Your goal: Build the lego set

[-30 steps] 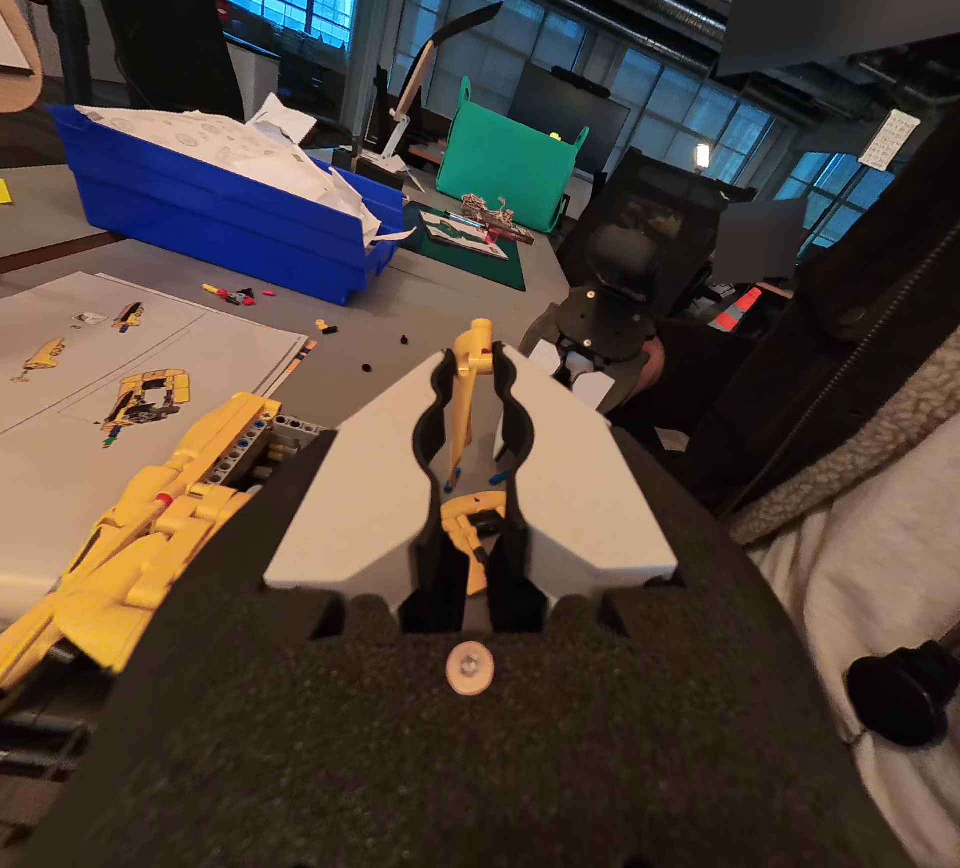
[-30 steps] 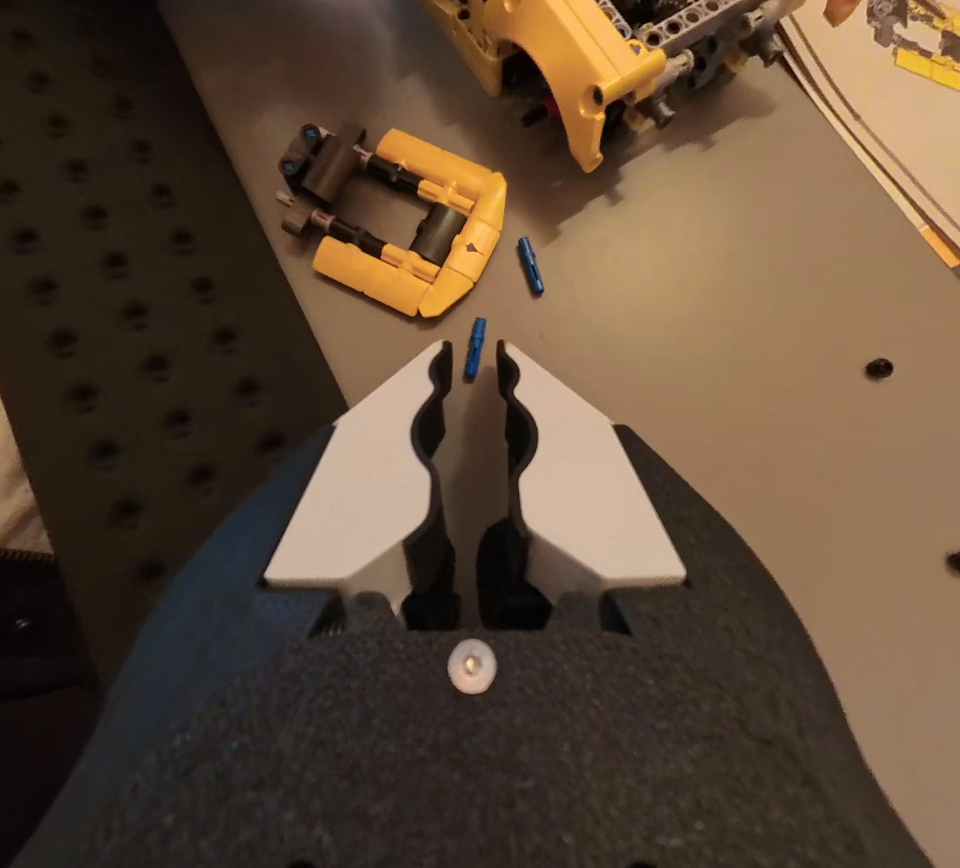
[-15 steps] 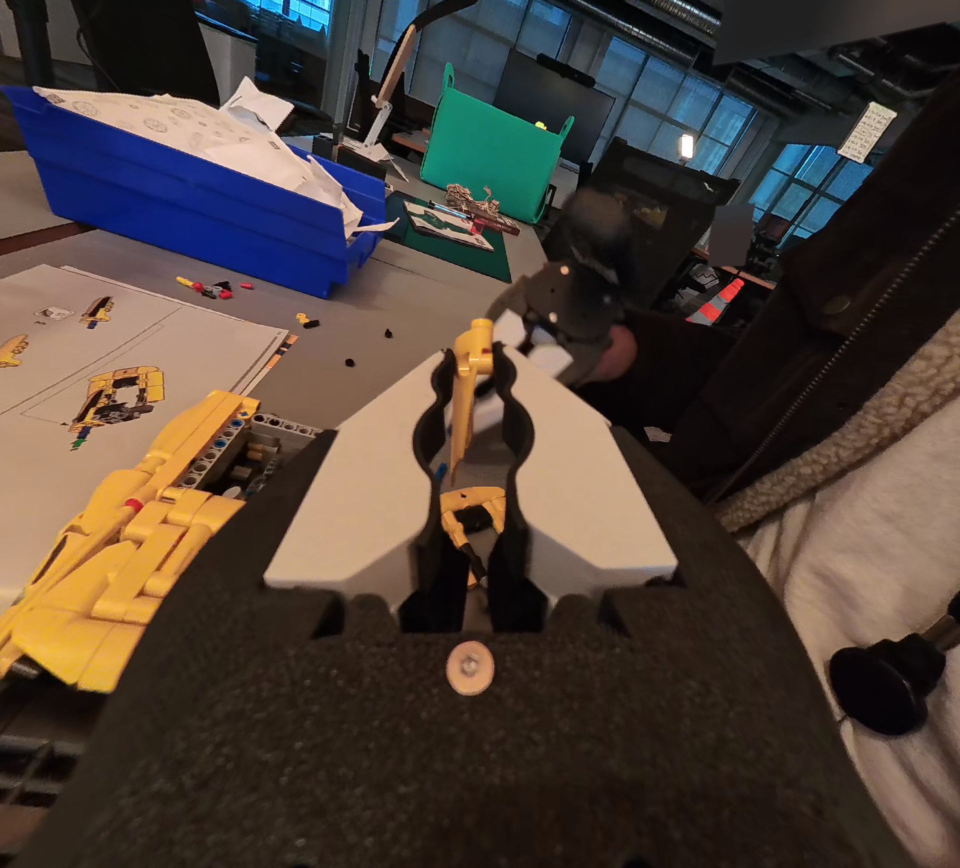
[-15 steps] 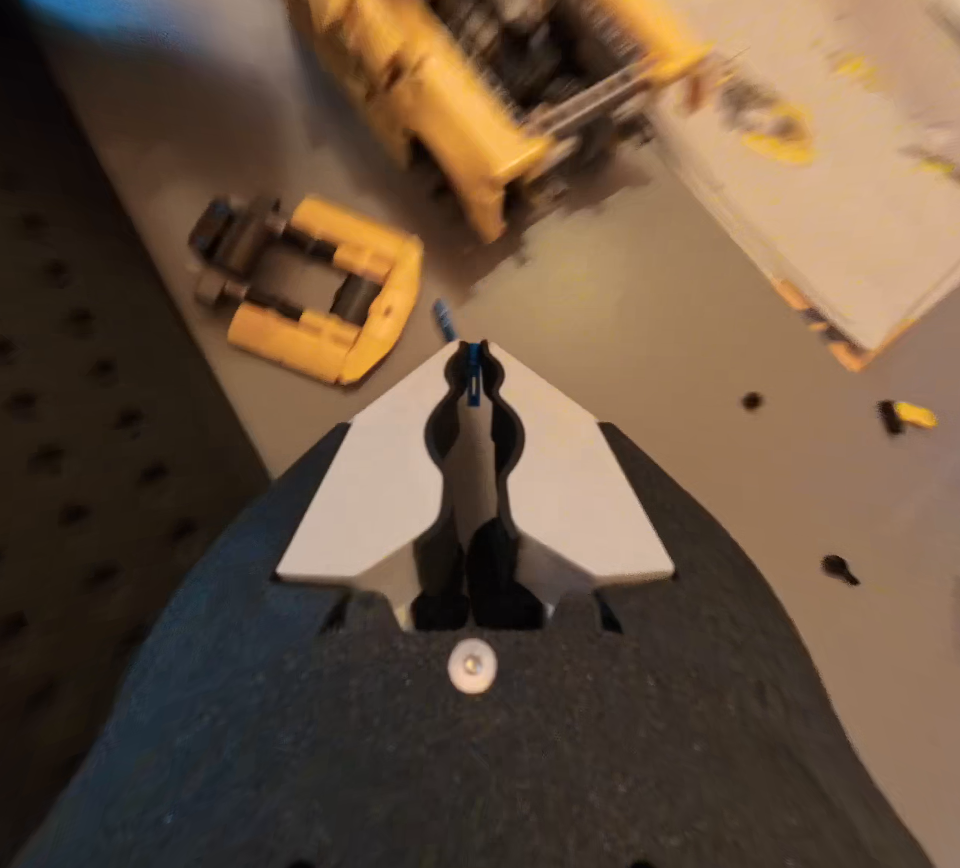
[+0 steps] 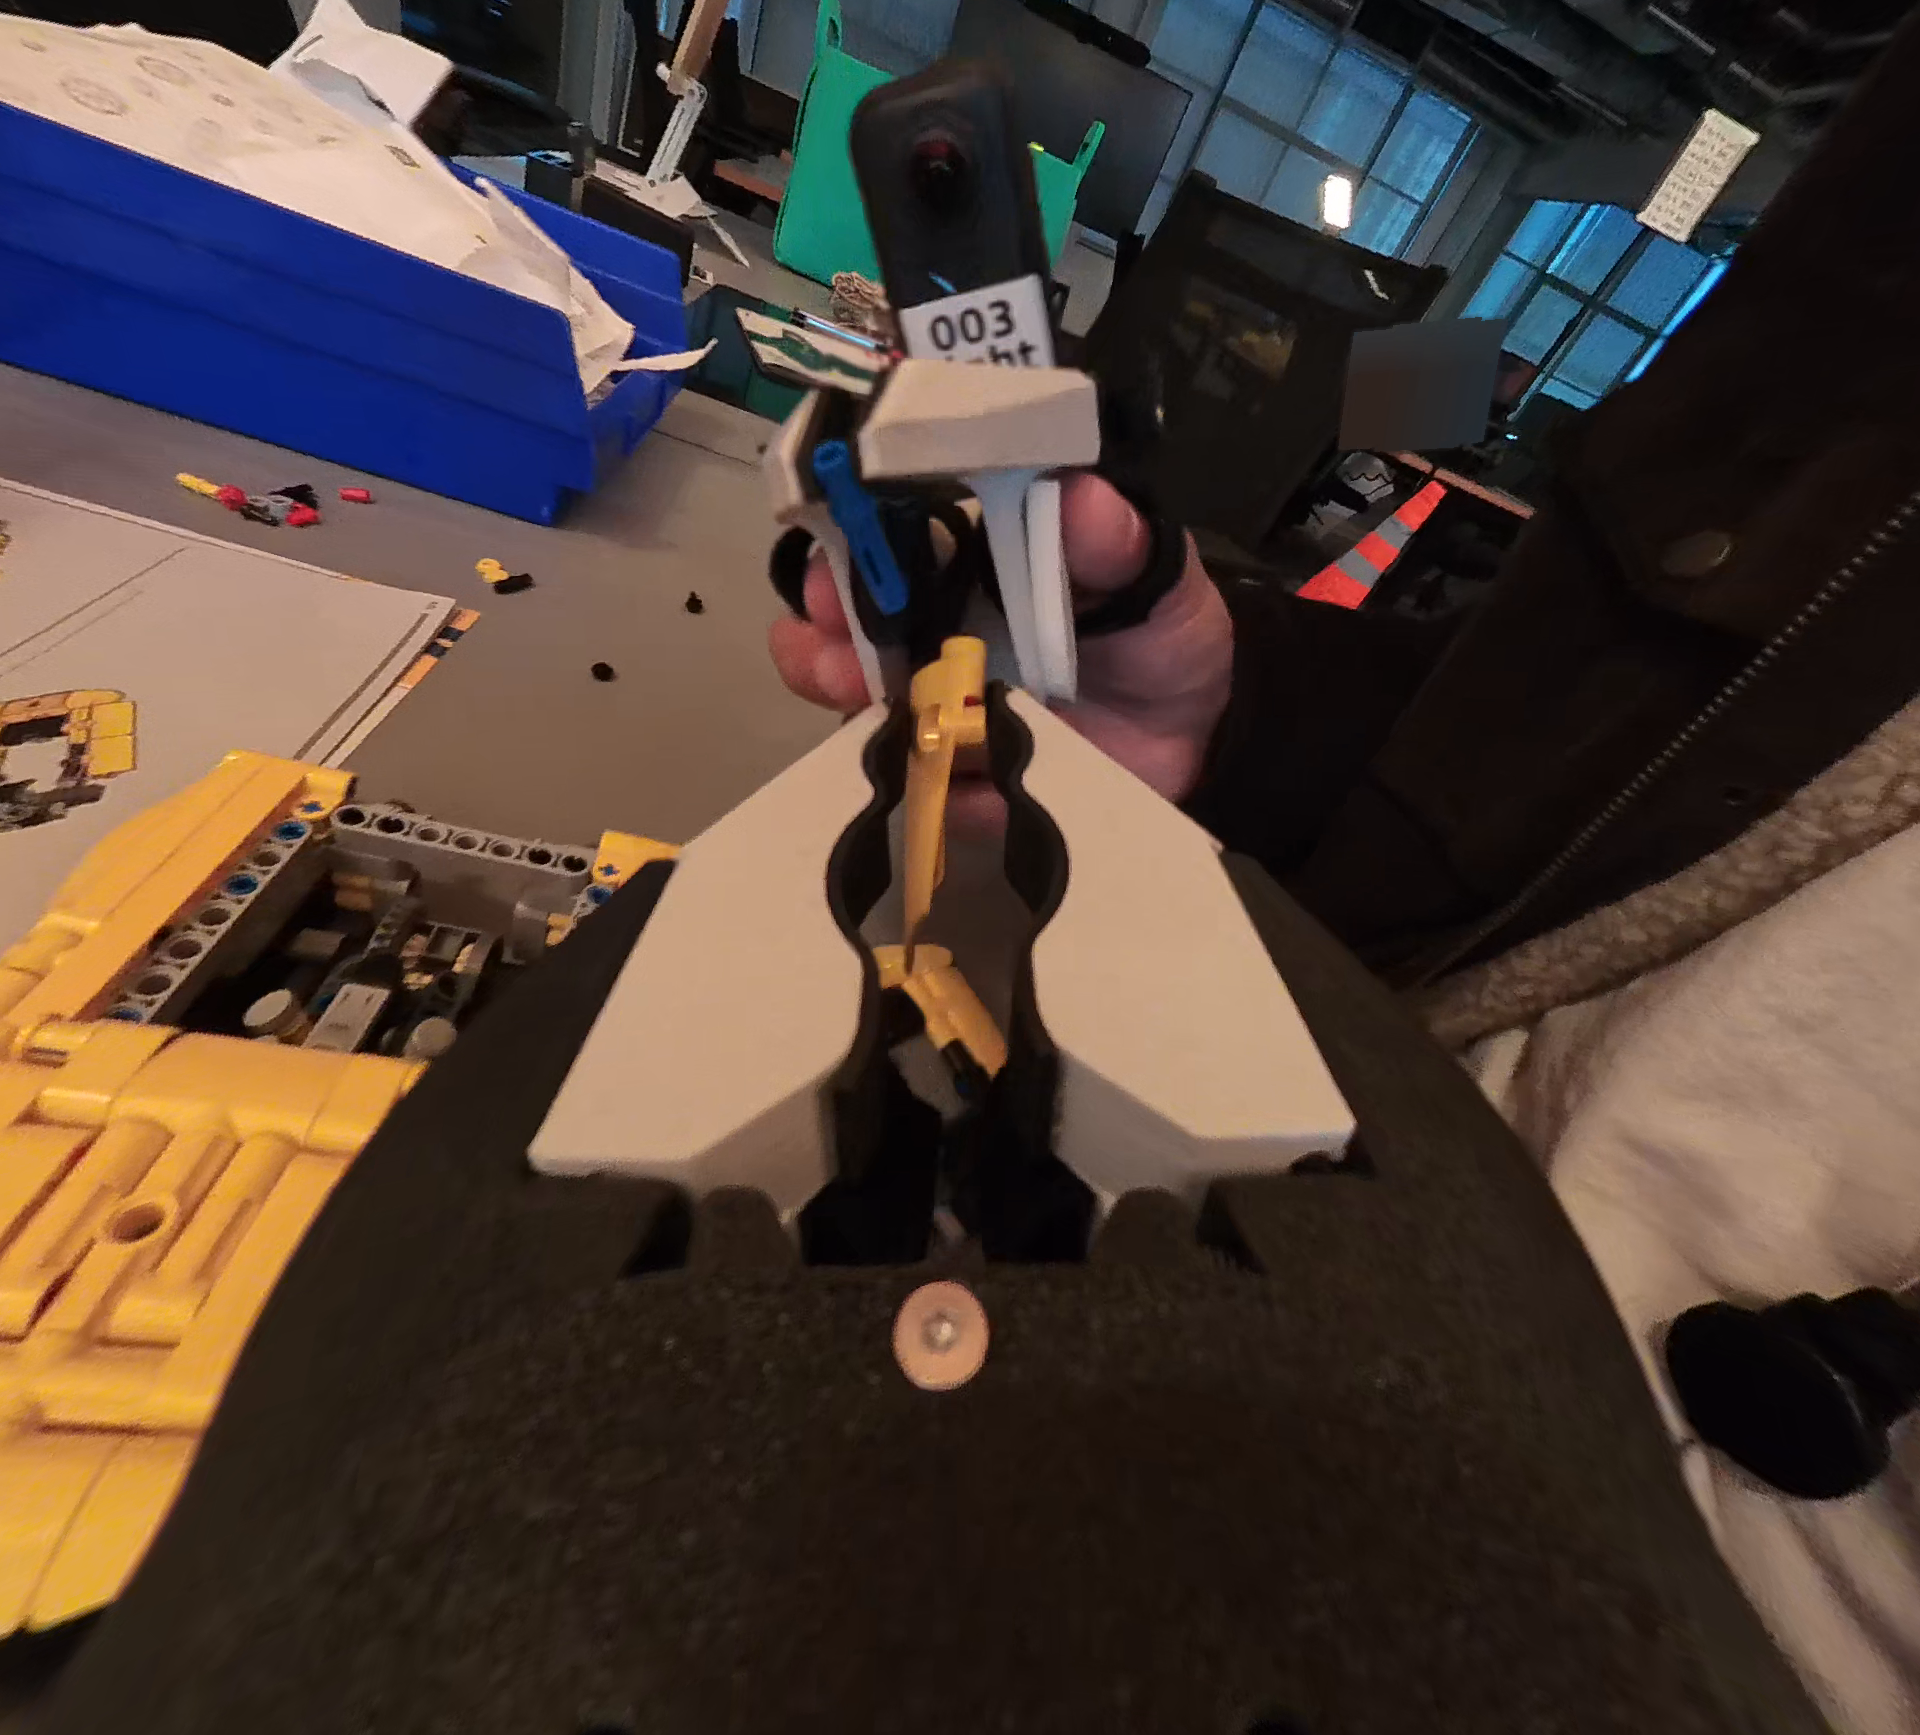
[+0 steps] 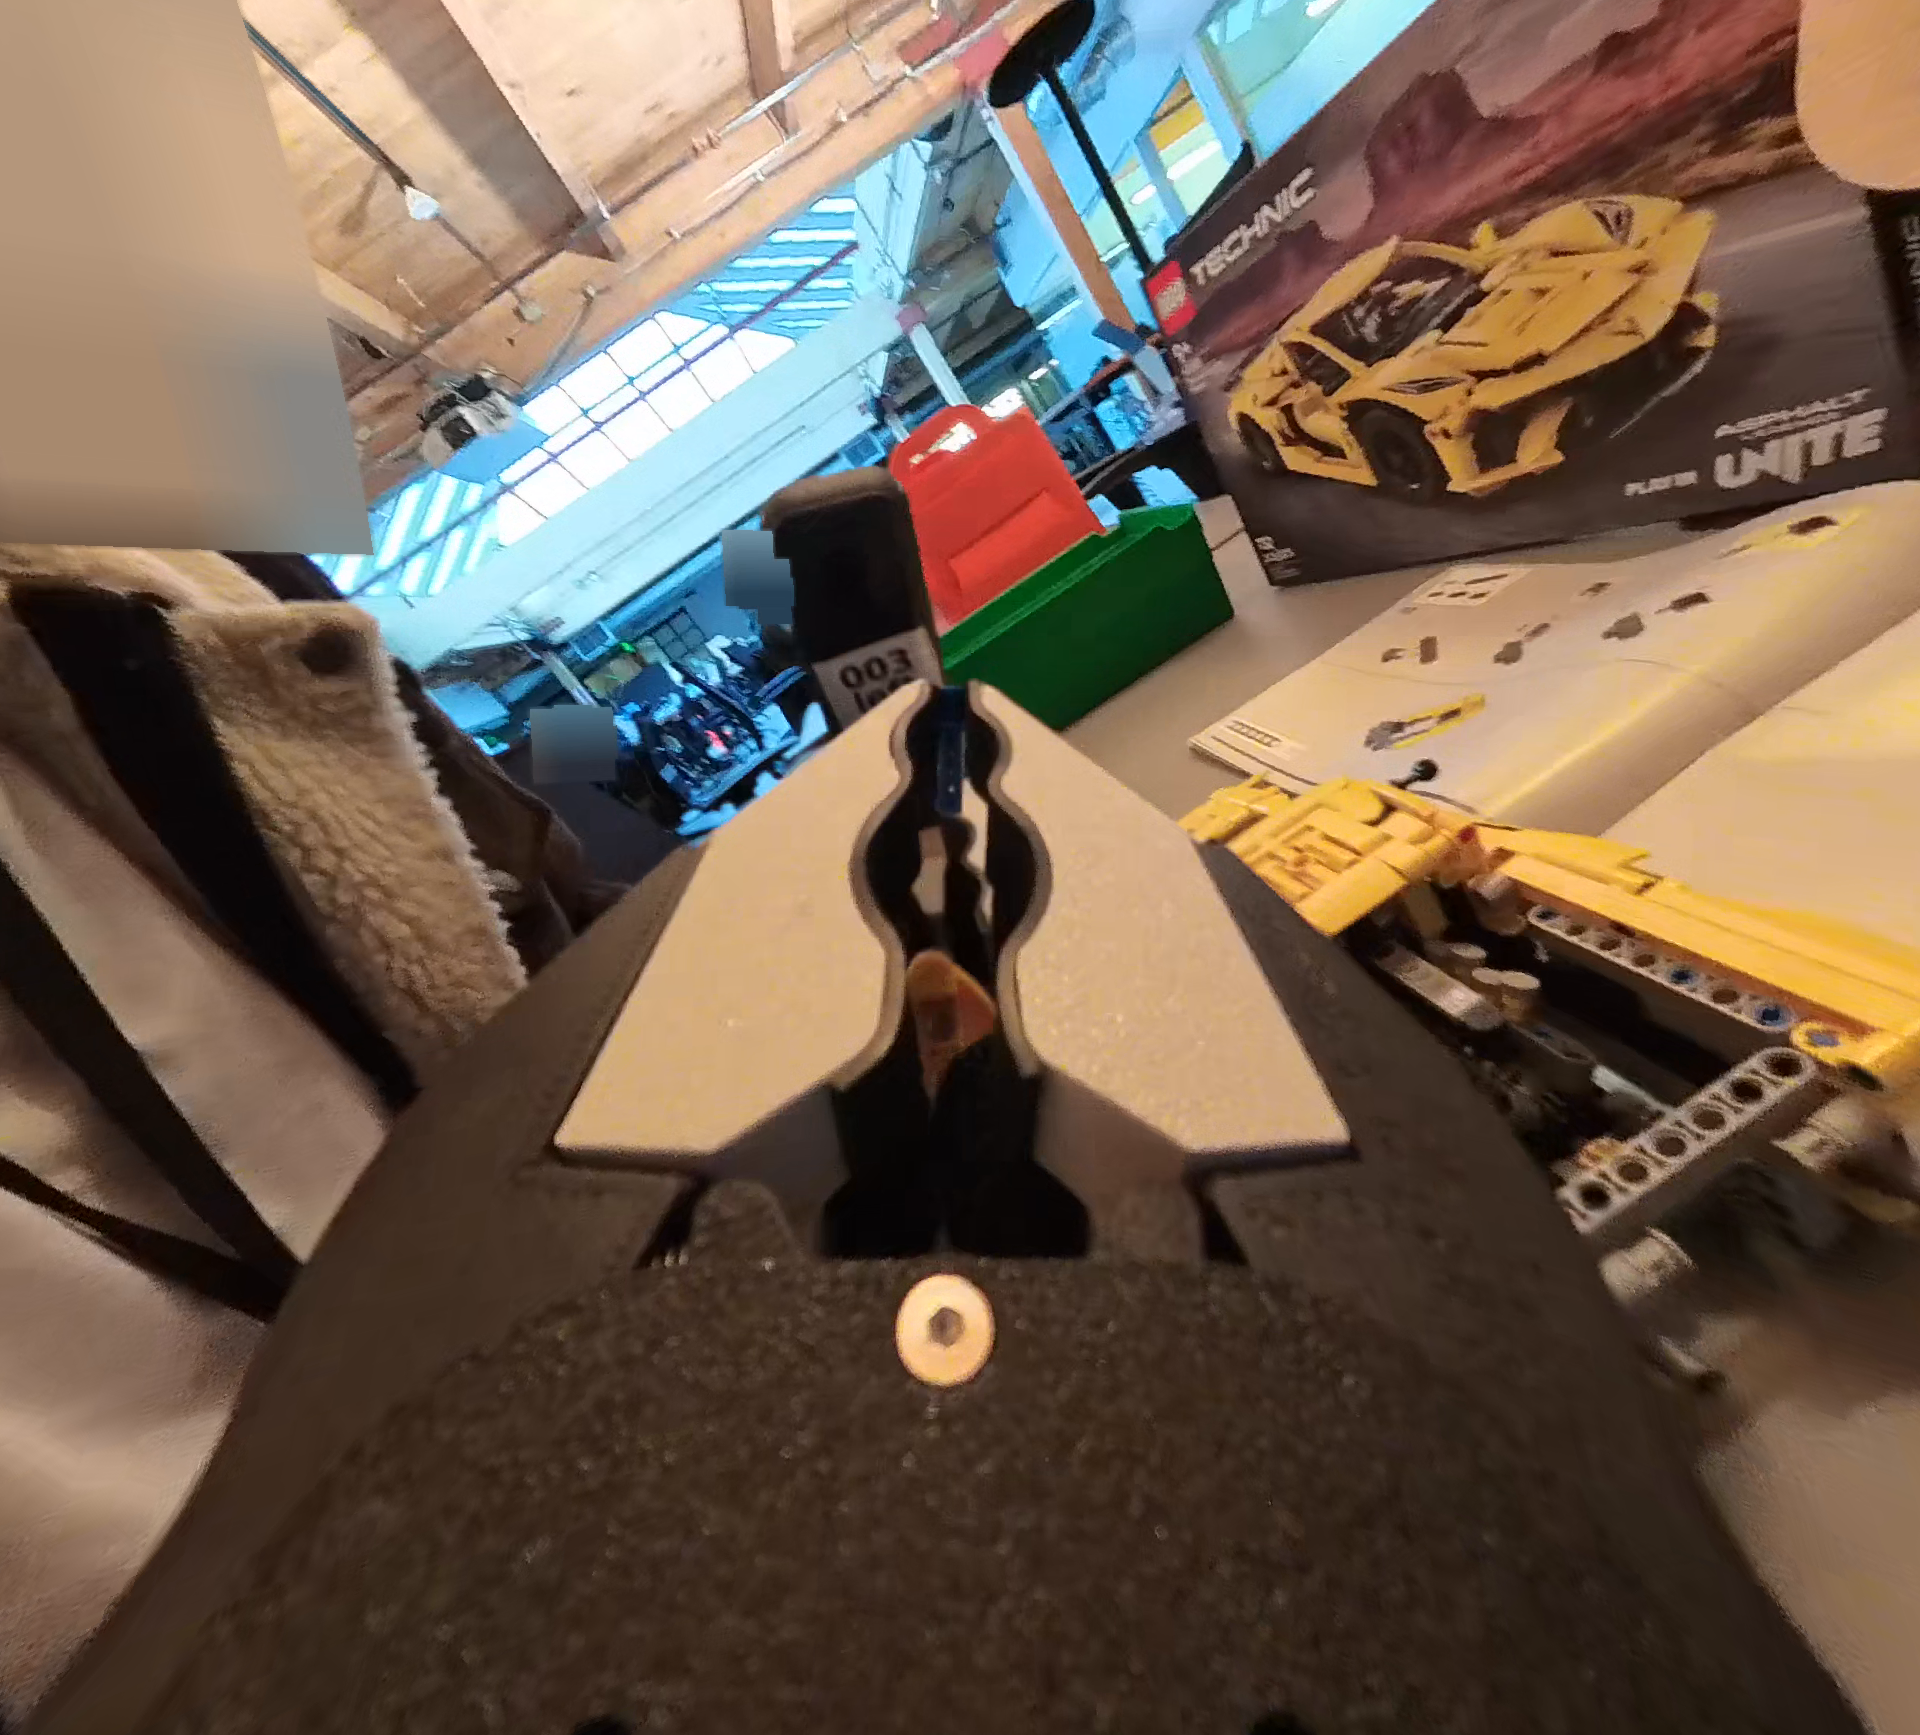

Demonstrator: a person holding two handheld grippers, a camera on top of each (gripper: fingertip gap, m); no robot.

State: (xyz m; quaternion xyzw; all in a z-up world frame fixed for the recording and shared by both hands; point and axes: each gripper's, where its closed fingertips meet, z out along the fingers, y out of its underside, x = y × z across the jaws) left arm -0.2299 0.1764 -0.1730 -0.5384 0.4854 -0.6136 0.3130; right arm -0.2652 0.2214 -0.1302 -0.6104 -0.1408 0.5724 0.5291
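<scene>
My left gripper (image 5: 943, 711) is shut on a thin yellow lego piece (image 5: 925, 812) that stands upright between the fingers, above the table. My right gripper (image 6: 951, 698) is shut on a small blue pin (image 6: 951, 750). In the left wrist view the right gripper (image 5: 868, 480) faces me just beyond the yellow piece's tip, with the blue pin (image 5: 857, 527) held at a slant in it. The half-built yellow car (image 5: 208, 1010) lies on the table to the left and shows in the right wrist view (image 6: 1455, 906) too.
An open instruction booklet (image 5: 187, 636) lies behind the car. A blue bin (image 5: 312, 303) with papers stands at the back left, with loose small pieces (image 5: 270, 501) before it. The set's box (image 6: 1507, 314) and a green bin (image 6: 1091, 636) stand behind the booklet. A person's jacket is close on the right. Tip to tip, the grippers are about 6 centimetres apart.
My right gripper shut on a blue pin on the table, lifted it and swung up to face the left gripper. The left gripper kept hold of the yellow piece.
</scene>
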